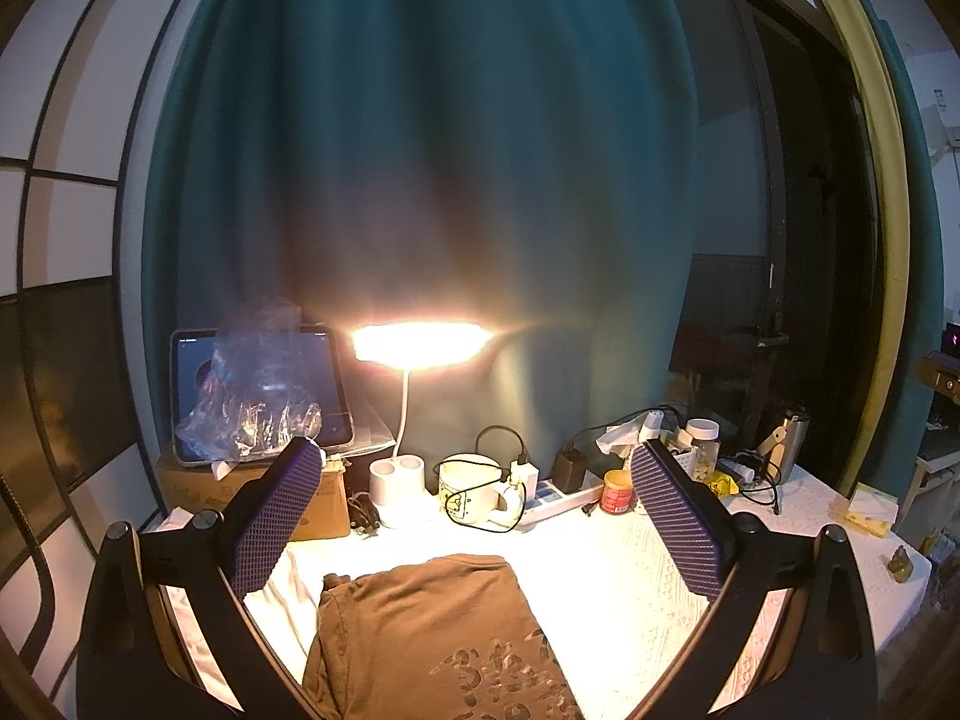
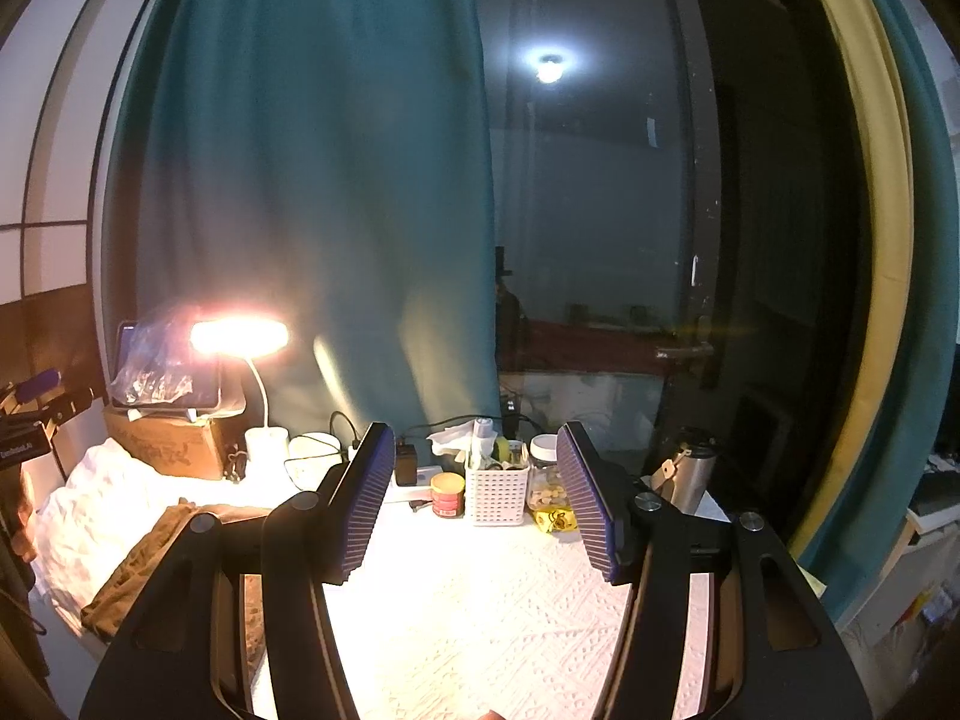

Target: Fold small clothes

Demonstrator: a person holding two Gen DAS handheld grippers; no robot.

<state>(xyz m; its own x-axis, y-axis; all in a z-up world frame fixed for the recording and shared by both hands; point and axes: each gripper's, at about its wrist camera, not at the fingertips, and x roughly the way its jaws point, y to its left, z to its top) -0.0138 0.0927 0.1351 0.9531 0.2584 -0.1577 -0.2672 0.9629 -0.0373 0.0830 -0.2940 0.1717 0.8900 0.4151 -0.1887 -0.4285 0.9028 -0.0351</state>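
A folded brown T-shirt with a dark print lies on the white patterned tablecloth. My left gripper is open and empty above it, its purple pads on either side of the shirt's far edge. In the right wrist view the shirt shows at the left, partly hidden behind the left finger. My right gripper is open and empty over the bare tablecloth, to the right of the shirt.
At the table's back stand a lit desk lamp, a mug, a power strip with cables, a red tin, a white basket, a jar and a steel flask. A tablet on a cardboard box stands back left.
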